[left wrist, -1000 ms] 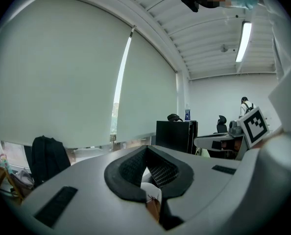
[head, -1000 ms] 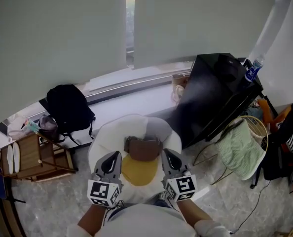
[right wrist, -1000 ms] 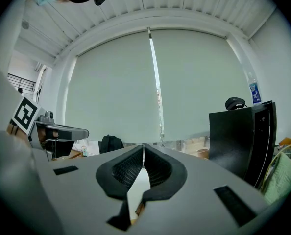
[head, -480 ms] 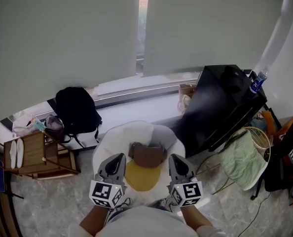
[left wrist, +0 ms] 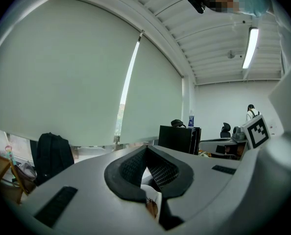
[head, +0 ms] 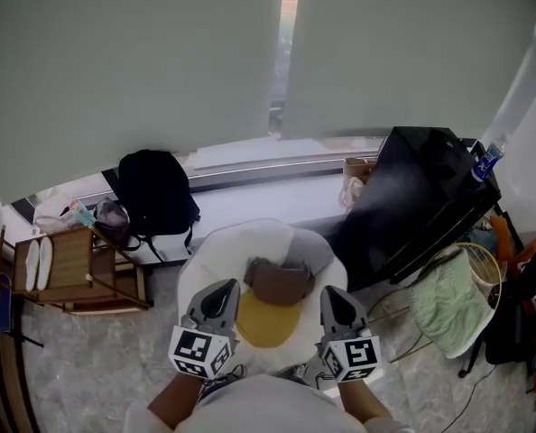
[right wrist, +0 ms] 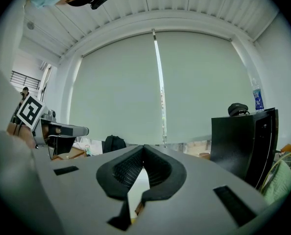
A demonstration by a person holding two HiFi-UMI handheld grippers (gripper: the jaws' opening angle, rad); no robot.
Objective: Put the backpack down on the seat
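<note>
The backpack (head: 157,190) is looking black all over. The seat (head: 209,255) is showing white, with one grey patch. The cushion (head: 266,321) is glowing yellow, and the pouch (head: 280,282) is looking brown. The left gripper (head: 223,287) and the right gripper (head: 331,292) are looking grey with black pads, and each is wearing black and white squares. The blinds (head: 115,61) are showing a pale grey-green. The cabinet (head: 421,188) is shining black. The cloth (head: 444,300) is looking light green. The rack (head: 69,273) is showing brown wood. The floor (head: 87,359) is looking grey with cloudy marks.
</note>
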